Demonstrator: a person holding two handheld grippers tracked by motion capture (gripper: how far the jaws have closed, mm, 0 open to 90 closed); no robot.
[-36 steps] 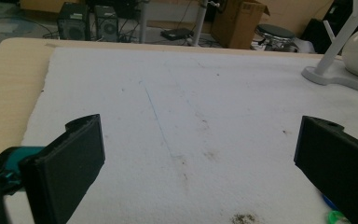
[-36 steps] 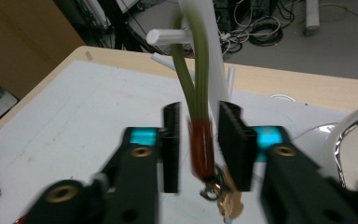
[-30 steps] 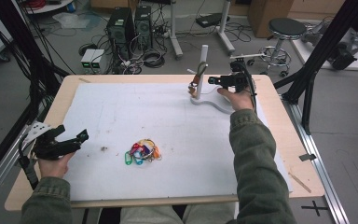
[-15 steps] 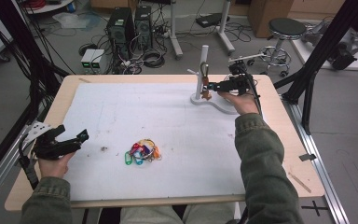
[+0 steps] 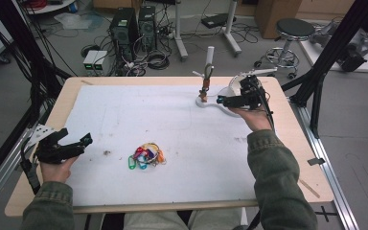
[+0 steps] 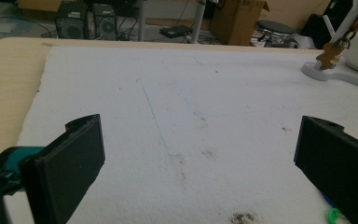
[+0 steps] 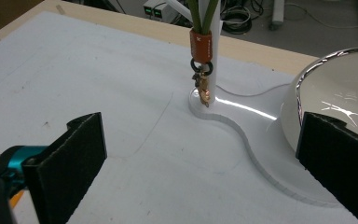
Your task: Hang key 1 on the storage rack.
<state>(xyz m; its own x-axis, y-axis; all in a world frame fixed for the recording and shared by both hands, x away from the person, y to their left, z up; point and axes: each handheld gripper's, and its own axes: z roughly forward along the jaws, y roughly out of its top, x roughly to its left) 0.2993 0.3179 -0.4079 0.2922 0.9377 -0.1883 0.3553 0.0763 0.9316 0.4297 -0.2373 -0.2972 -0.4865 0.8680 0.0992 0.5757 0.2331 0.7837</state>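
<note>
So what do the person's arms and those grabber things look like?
Both arms wear olive-green sleeves. The left gripper and right gripper are black, with flat, blocky black jaws and a bit of teal by one jaw. A black cable trails from each, and a grey plate tops the left one.

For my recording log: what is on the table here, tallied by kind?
White stand with a post: 1
Key on a strap, hanging on the post: 1
Bunch of coloured key tags: 1
White mat: 1
Gripper held over the table: 2, left and right, both open
Total: 6
</note>
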